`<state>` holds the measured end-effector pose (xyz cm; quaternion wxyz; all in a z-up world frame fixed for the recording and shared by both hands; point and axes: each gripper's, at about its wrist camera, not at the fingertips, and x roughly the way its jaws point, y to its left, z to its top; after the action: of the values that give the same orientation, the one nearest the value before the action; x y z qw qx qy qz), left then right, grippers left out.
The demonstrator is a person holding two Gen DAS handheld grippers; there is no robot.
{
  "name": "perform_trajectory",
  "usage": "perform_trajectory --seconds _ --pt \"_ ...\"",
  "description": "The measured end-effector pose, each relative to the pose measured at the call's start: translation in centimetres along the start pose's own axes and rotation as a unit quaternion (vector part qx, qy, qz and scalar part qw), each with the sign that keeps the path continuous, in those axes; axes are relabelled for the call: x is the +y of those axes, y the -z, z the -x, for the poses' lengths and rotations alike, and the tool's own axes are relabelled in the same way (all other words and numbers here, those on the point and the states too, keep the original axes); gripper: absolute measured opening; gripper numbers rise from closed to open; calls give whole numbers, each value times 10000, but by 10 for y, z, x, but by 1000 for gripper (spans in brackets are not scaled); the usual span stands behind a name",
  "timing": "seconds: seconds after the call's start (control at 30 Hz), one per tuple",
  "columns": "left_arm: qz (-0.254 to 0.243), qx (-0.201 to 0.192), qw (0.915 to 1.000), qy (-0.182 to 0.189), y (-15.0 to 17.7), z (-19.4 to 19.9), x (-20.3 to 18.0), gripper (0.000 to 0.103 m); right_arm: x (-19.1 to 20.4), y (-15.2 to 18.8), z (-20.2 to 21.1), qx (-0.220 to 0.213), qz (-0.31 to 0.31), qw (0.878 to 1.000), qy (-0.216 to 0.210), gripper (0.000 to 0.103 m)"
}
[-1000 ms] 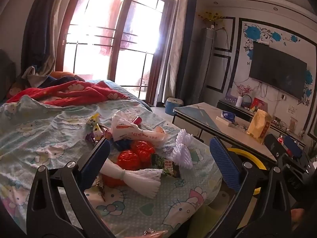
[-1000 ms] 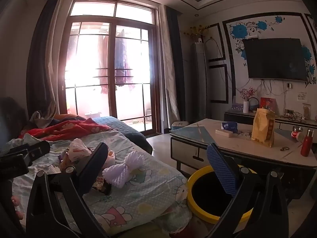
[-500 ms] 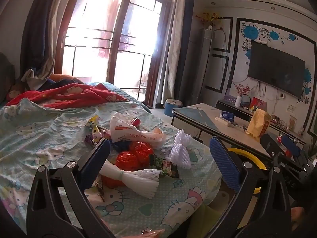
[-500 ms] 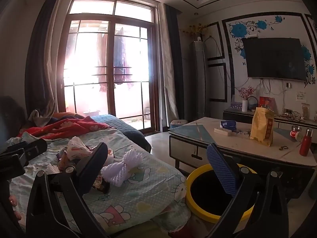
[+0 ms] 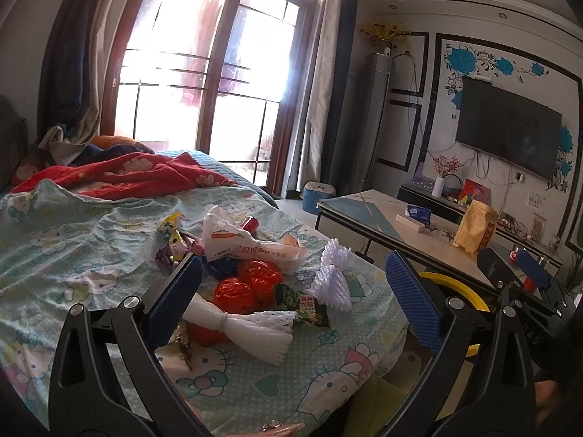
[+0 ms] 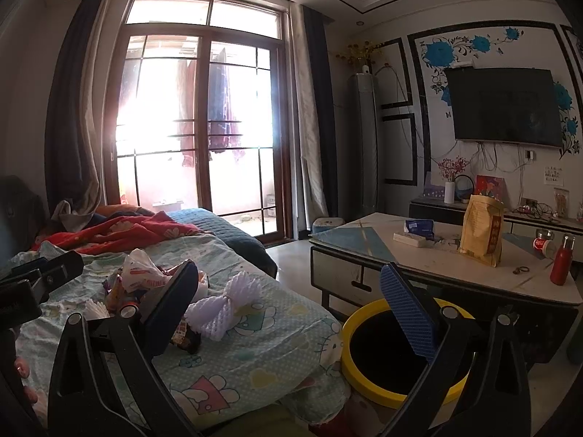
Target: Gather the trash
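At lower centre of the left wrist view, my left gripper (image 5: 295,304) hangs above the bed edge, fingers spread wide, nothing between them. The trash pile (image 5: 251,273) lies on the quilt (image 5: 91,255) mid-frame: white foam net (image 5: 247,327) just beside the left pad, red bags (image 5: 251,284) behind it, a second foam net (image 5: 333,278) to their right. At lower right the bin (image 5: 470,298) shows past the quilt's edge. In the right wrist view, my right gripper (image 6: 291,307) is also spread and empty, framing the twisted foam net (image 6: 226,304) at left and the yellow-rimmed bin (image 6: 364,315) at right, open floor beyond. Versus the last second: both views nearly unchanged, the right one drifted slightly.
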<state>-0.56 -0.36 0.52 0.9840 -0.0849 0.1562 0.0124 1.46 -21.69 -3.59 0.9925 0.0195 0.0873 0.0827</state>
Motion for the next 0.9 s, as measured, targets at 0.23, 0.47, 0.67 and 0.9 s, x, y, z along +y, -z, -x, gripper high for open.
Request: perform_trajectory --seconds 0.23,0.47,0.67,0.9 --pt "3 11 10000 1 0 -1 1 92 1 0 -1 1 3 10000 3 97" --pt "7 12 10000 -5 1 -1 1 92 1 1 -1 10 2 10000 3 97" --pt "53 42 10000 21 4 0 3 92 2 2 -1 2 14 10000 -15 97" --pt "242 129 9995 -174 6 -7 20 92 14 6 -3 48 180 9991 -371 97"
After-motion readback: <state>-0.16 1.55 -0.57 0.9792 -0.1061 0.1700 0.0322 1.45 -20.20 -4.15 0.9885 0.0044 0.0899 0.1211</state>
